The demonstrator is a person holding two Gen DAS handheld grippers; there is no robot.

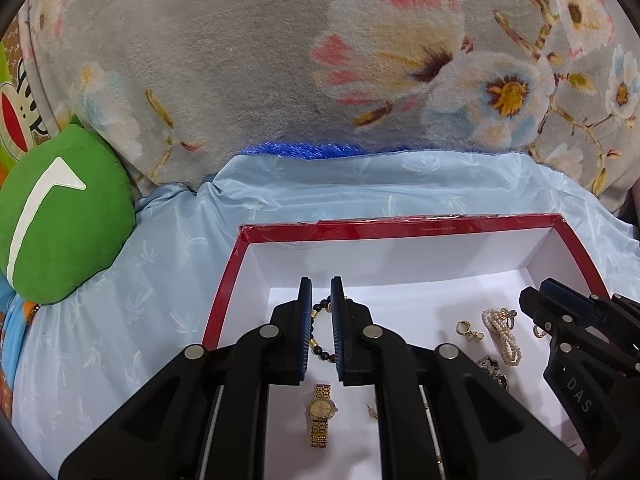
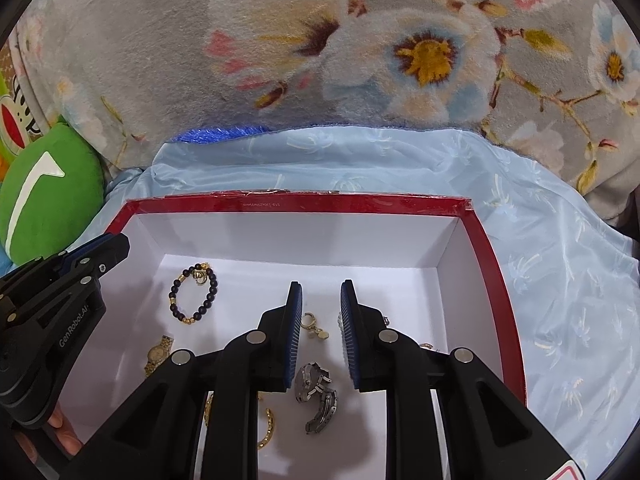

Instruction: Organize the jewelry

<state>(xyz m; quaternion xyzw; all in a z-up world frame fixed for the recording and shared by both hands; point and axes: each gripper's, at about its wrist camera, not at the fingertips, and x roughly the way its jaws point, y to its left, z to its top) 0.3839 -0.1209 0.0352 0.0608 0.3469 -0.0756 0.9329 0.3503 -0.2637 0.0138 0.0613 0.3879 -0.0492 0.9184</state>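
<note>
Left wrist view: the left gripper (image 1: pixel 321 284) hovers over the red-rimmed box (image 1: pixel 400 229), jaws slightly apart with nothing between the pads. Through the gap, the dark bead bracelet (image 1: pixel 320 330) lies on the white box floor. At 6 o'clock from the fingertips lies the gold watch (image 1: pixel 320 414), flat, with its band running lengthwise. At 3 o'clock from the left gripper lie a gold hoop earring (image 1: pixel 468 330) and, just beside it, the pearl bracelet (image 1: pixel 502 336). A dark metal piece (image 1: pixel 494 370) sits just below the pearls, partly hidden by the gripper arm. The right gripper (image 1: pixel 540 292) enters at 3 o'clock of the frame; its jaw state cannot be told from this view. Outside the box, a green cushion (image 1: pixel 64 216) lies at 9 o'clock on the pale blue sheet (image 1: pixel 160 256), with a floral blanket (image 1: pixel 280 60) at 12 o'clock.

Right wrist view: the right gripper (image 2: pixel 321 294) is positioned over the box, jaws apart and empty. Between the fingers lies the gold hoop earring (image 2: pixel 314 326). At 6 o'clock from it lies a grey metal watch (image 2: pixel 316 396). The dark bead bracelet (image 2: pixel 196 294) lies at 9 o'clock, and the gold watch (image 2: pixel 158 354) at 8 o'clock, partly covered. A gold chain link piece (image 2: pixel 268 430) lies at 6 o'clock. The left gripper (image 2: pixel 108 248) enters at 9 o'clock of the frame.
</note>
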